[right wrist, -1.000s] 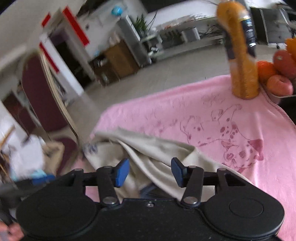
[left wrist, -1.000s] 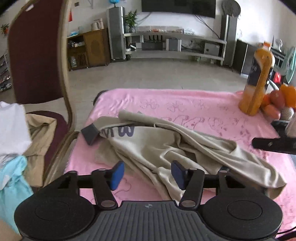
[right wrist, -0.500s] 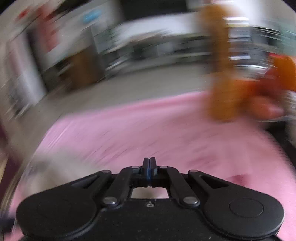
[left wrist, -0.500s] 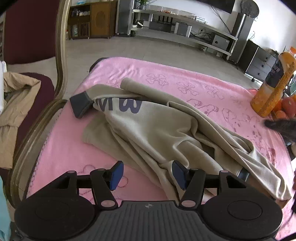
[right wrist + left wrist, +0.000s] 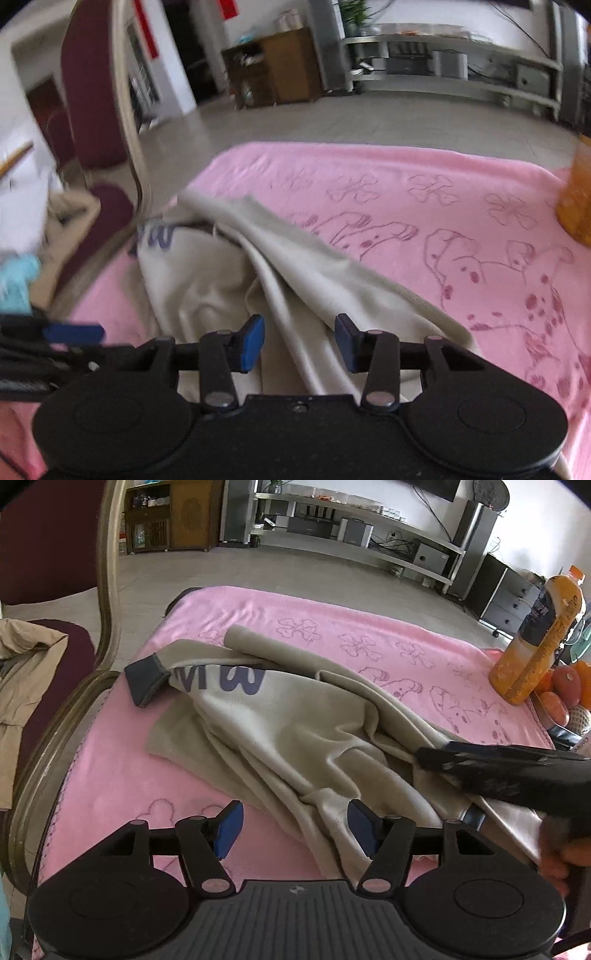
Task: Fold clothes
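Left wrist view: beige garment crumpled on pink-covered worktop, long axis slanting from dark cuff far left to near right. Left hand-held gripper just short of near folds, jaws apart and lately widening, cloth between but unpinched. Right hand-held gripper directly over near-right end, jaws lately reopening, folds between, nothing clamped. Judged nearer the hem: right hand.

Left wrist camera looking forward and down along left gripper, sitting close above garment on pink cloth. Right wrist camera facing likewise, close behind right gripper. Both sharing garment, cloth, bottle, chair.
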Available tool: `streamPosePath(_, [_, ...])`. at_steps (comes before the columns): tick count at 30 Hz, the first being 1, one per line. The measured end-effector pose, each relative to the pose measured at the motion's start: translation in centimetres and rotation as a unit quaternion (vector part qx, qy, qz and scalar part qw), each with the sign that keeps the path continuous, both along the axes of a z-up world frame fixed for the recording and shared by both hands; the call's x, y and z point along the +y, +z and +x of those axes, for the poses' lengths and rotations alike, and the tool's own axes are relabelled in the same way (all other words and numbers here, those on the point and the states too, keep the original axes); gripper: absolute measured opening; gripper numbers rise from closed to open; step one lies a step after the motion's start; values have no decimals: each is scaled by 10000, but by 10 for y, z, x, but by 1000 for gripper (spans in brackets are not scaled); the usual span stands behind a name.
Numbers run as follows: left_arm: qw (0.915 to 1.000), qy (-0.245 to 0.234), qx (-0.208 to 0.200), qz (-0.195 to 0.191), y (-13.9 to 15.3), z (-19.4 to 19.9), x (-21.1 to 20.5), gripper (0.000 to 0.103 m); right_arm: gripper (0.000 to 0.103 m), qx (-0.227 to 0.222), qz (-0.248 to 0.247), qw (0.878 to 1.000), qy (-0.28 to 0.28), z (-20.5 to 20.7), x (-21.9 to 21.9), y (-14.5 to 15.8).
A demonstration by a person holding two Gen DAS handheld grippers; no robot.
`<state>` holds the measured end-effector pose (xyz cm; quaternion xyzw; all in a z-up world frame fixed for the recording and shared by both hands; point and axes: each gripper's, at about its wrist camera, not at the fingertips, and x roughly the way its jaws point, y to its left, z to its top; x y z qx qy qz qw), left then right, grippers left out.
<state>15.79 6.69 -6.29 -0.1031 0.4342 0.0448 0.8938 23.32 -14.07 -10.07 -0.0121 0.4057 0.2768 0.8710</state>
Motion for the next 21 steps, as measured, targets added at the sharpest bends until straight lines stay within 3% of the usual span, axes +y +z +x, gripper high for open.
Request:
streamPosePath(1, [10000,-19,1,-2,0,0,-1,62,6,-47,-22,9998,-170,3,-1,0])
streamPosePath(2, [10000,-32,5,-2,-1,1,-1,62,2,-94,-39,9994,-342,5,-1,0])
streamPosePath(4, [10000,-57,14,-3,-2,1,-1,62,2,-224,392,9929,-1099,18,-19,10])
streamPosePath(6, [10000,-50,16,-12,-2,1,0,62,1,-419,741,9787,-1868,26,-47,24])
streamPosePath(8, [10000,-31,23,-29,-2,1,1,62,2,-535,876,9559,-2753,32,-82,31])
streamPosePath(11, [10000,-25,13,-55,-2,0,2,62,7,-365,612,9295,-3619,38,-123,29])
streamPosePath(13, [10000,-18,-3,-62,-1,-1,2,62,13,-93,639,9313,-3584,36,-135,31])
streamPosePath(15, [10000,4,-11,-67,0,-2,3,62,22,-325,554,9388,-3384,23,-125,44])
streamPosePath(18, [10000,51,-3,-68,0,-2,4,62,27,-795,606,9675,-2323,1,-84,62])
streamPosePath(20, [9999,104,34,-76,-1,-2,6,62,28,-504,741,9886,-1213,-2,-51,57])
streamPosePath(21, [9999,132,53,-89,-2,-1,7,62,27,-329,741,9935,-802,-3,-33,50])
